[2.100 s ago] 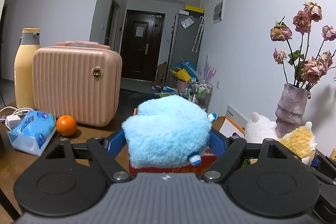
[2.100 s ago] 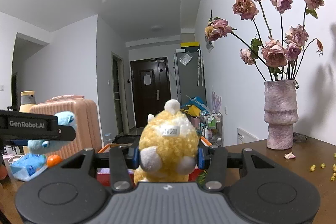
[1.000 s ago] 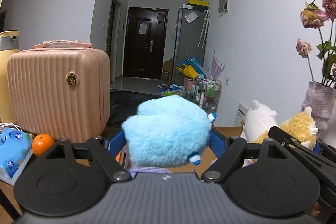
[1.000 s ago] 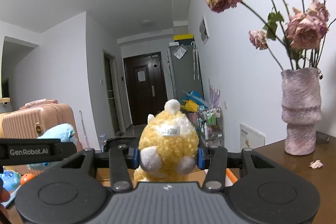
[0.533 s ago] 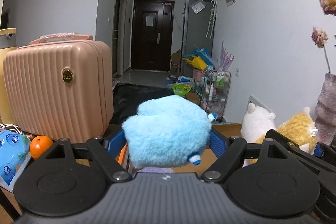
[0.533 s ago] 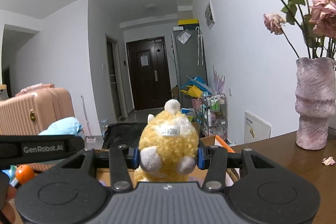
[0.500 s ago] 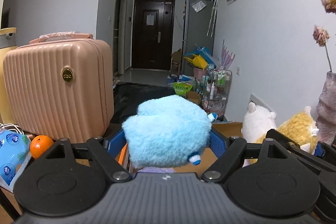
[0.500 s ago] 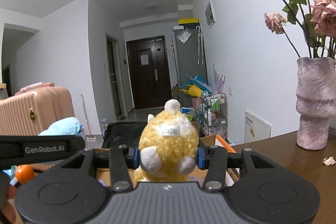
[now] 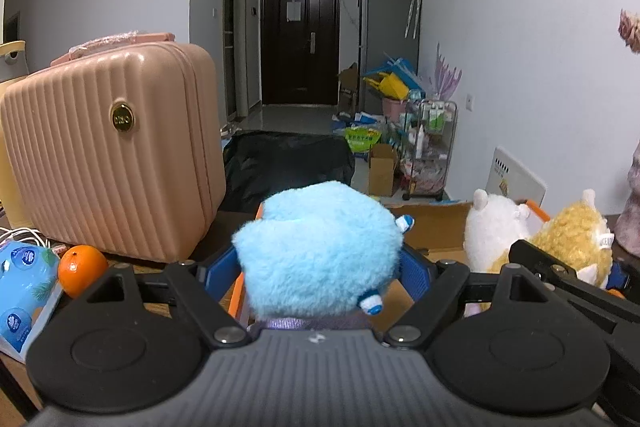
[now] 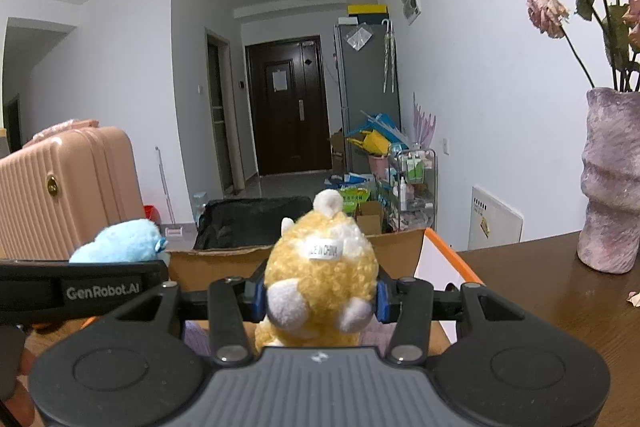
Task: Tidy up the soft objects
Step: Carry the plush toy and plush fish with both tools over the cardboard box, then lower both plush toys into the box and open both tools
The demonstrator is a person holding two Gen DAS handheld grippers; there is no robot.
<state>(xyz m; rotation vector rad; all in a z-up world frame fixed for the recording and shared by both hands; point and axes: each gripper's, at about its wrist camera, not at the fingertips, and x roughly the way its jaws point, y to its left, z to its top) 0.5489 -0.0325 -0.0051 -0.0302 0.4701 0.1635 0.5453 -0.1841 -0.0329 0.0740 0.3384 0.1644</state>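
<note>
Both claws loaded over the cardboard box.

The left claw (image 9: 320, 267) was clamped on a blue plush toy (image 9: 320, 251), held above the cardboard box (image 9: 432, 227). The right claw (image 10: 320, 297) was clamped on a yellow plush toy (image 10: 320, 279) over the same box. A white plush toy (image 9: 492, 227) sat inside the box; a pink suitcase (image 9: 112, 155) stood left of it on the bench (image 10: 560, 299).

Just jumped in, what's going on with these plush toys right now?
A person is holding a gripper in each hand. The left gripper is shut on a blue plush toy, and the right gripper is shut on a yellow plush toy. Both toys are held over an open cardboard box on the table, not yet released. A white plush toy already sits in the box.
</note>
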